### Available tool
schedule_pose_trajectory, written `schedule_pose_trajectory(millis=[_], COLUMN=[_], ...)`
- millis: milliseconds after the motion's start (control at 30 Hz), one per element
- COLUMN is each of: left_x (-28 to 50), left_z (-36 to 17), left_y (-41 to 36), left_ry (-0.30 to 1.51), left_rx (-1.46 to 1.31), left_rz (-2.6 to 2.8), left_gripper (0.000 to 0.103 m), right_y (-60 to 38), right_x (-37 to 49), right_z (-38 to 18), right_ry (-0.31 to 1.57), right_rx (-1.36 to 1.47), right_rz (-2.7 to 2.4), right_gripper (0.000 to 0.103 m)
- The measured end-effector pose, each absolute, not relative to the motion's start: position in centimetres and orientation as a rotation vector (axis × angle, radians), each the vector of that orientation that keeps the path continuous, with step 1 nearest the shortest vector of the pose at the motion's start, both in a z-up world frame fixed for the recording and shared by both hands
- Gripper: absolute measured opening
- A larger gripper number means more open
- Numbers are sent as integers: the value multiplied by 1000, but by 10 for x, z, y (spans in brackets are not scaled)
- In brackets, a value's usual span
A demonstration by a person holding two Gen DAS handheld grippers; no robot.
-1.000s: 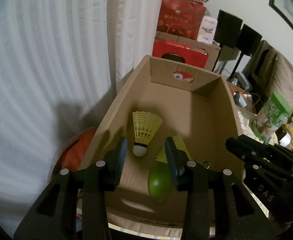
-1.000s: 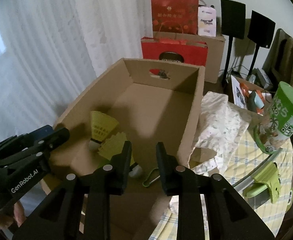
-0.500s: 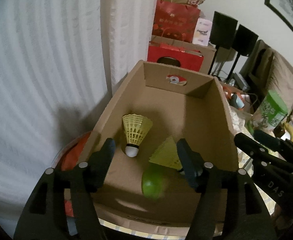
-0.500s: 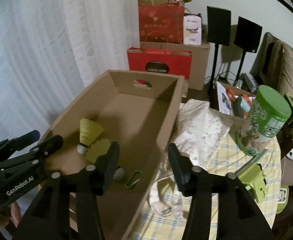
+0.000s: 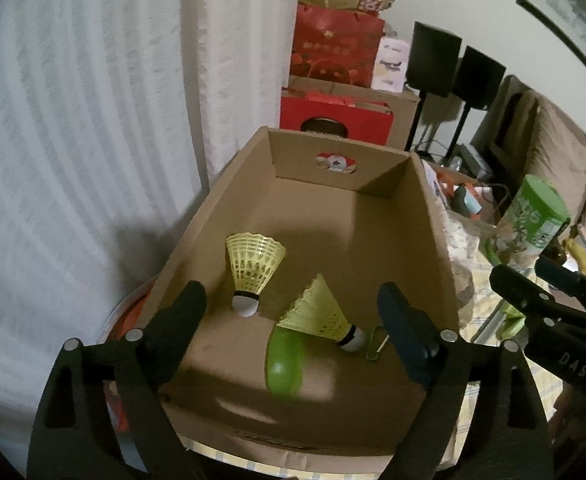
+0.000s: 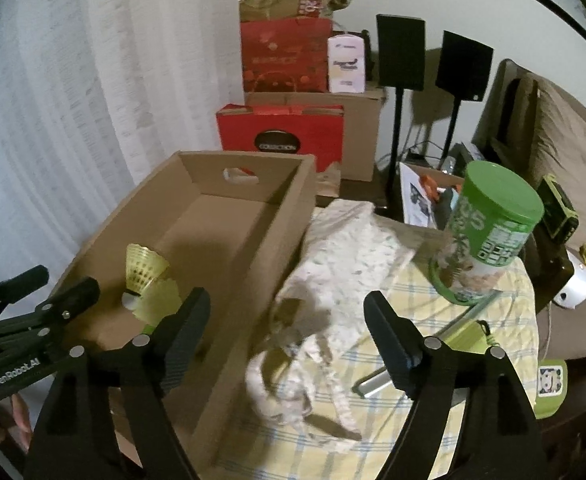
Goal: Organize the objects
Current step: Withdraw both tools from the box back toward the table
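Note:
An open cardboard box (image 5: 433,216) (image 6: 249,264) holds two yellow shuttlecocks (image 5: 253,268) (image 5: 321,314), a green oval object (image 5: 285,364) and a green clip (image 5: 377,340). My left gripper (image 5: 293,320) is open and empty above the box's near end. My right gripper (image 6: 287,328) is open and empty above the box's right wall and a white patterned cloth (image 6: 341,264) on the checked tablecloth. The shuttlecocks (image 6: 145,272) also show in the right wrist view.
A green canister (image 6: 489,228) stands on the checked tablecloth (image 6: 413,360) at right, with green clips and a metal bar near it. Red gift bags (image 6: 281,136), cardboard boxes and two black speakers (image 6: 401,52) stand behind. A white curtain (image 5: 73,160) hangs at left.
Both grippers have opened wide and pulled back from the box. The right gripper has swung right, over the cloth. The second shuttlecock and green object now lie uncovered in the box.

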State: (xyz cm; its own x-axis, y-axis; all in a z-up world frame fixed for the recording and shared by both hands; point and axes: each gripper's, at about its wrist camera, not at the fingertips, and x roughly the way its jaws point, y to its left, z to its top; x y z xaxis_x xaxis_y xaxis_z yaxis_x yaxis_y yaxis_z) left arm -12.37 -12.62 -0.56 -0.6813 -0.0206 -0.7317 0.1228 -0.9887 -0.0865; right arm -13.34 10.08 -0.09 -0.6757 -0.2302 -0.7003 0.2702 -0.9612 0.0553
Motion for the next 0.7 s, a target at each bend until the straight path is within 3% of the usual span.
schedule_pose_trajectory(millis=[133,200,700], left_x=[-123,-123,-125], left_z=[-3,-1,5], left_y=[-121,-117,-87], left_ry=[203,193,166], left_rx=[1210,1204,1204], left_rz=[-2826,-2836,-2901], left_gripper=[96,99,103], right_y=[116,121,162], right_x=[-134,-135,-130], right_z=[2,3,8], right_ry=[42,30,11], right_rx=[1099,1098,1104], right_rz=[-2662,-2670,-2735], right_gripper=[92,102,103])
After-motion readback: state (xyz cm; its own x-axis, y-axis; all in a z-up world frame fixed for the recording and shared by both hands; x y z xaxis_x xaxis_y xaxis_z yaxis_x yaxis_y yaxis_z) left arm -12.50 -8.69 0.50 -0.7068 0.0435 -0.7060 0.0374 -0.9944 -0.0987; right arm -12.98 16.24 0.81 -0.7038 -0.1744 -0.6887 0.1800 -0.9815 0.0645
